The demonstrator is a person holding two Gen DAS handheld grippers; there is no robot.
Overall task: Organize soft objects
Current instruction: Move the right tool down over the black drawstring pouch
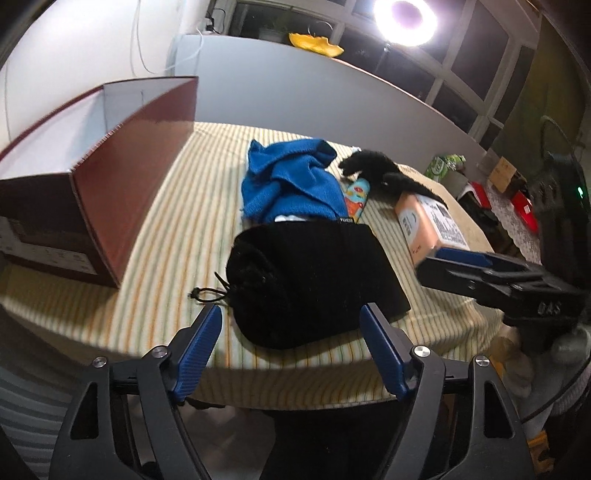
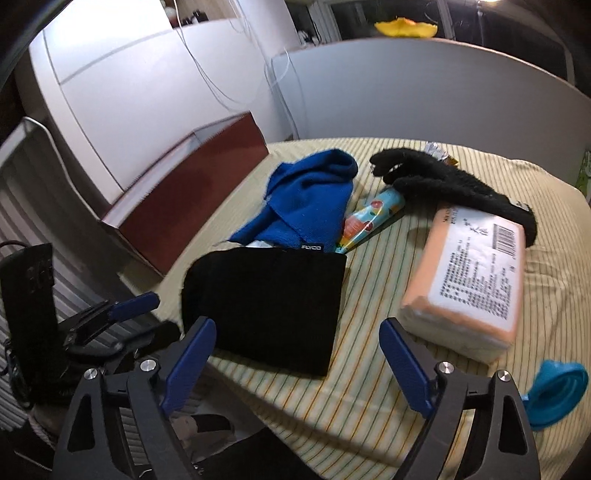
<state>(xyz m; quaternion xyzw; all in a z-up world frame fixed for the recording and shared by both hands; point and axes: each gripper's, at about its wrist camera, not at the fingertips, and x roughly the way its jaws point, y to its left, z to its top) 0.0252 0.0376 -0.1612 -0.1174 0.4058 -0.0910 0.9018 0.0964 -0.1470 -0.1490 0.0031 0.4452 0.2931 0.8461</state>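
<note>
A black drawstring pouch [image 1: 310, 280] lies on the striped tablecloth [image 1: 177, 221], just beyond my open, empty left gripper [image 1: 291, 321]. Behind it lie a blue knitted cloth [image 1: 291, 184], a colourful tube [image 1: 356, 199], a black fuzzy glove [image 1: 384, 170] and a peach tissue pack [image 1: 432, 225]. In the right wrist view my right gripper [image 2: 297, 332] is open and empty, above the table's near edge, with the pouch [image 2: 269, 299] between its fingers' line and the tissue pack [image 2: 469, 277] to the right. The blue cloth [image 2: 306, 199], tube [image 2: 369, 218] and glove [image 2: 443, 184] lie further back.
An open dark red cardboard box [image 1: 110, 173] stands at the table's left; it also shows in the right wrist view [image 2: 192, 192]. A blue silicone funnel [image 2: 554, 387] lies at the near right edge. A grey partition [image 1: 314, 92] backs the table. A bright ring lamp [image 1: 404, 18] shines above.
</note>
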